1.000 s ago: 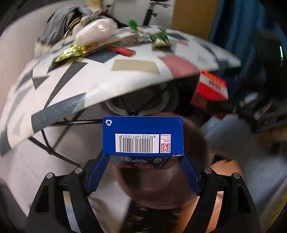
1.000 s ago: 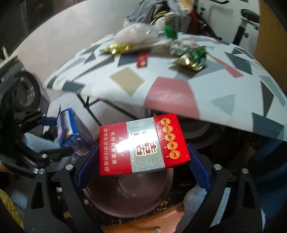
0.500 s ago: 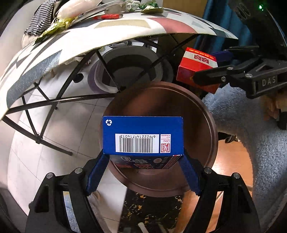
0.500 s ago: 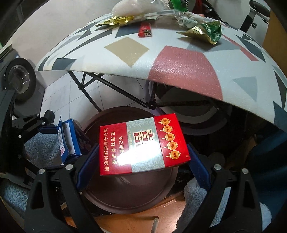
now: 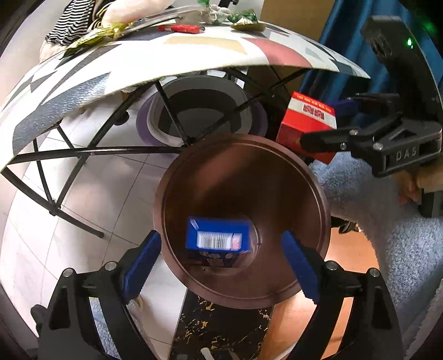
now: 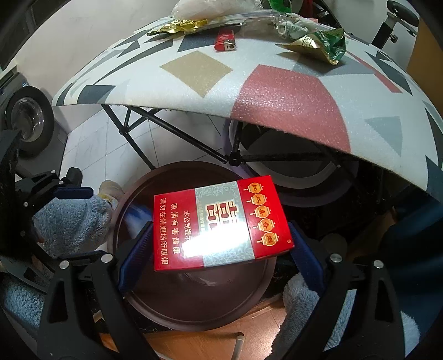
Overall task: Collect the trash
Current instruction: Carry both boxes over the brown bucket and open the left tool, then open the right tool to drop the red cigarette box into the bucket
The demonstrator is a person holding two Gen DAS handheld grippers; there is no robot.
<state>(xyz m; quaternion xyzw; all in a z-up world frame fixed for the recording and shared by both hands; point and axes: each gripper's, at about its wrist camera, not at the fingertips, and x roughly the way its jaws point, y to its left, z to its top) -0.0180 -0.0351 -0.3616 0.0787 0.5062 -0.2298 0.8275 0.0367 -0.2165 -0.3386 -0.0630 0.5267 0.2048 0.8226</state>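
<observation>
Half a second ago our left gripper (image 5: 220, 256) was clamped on the blue box (image 5: 218, 240); now its fingers stand wide apart and the box is loose inside the brown bin (image 5: 315, 180), blurred, apparently dropping toward the bottom, so we judge the first piece of trash delivered. Our right gripper (image 6: 221, 250) has kept its grip: the blue pads press both ends of the red cigarette pack (image 6: 221, 221), which hangs over the bin's mouth, a little toward 1 o'clock of its centre in the right wrist view. In the left wrist view that pack sits at 2 o'clock of the bin, just past its rim. We judge the next move to be spreading the right fingers so the pack falls in too. More litter waits at 12 o'clock on the patterned table (image 6: 290, 105): a red lighter (image 6: 225, 41), a gold wrapper (image 6: 177, 27) and a green-gold wrapper (image 6: 321, 44).
</observation>
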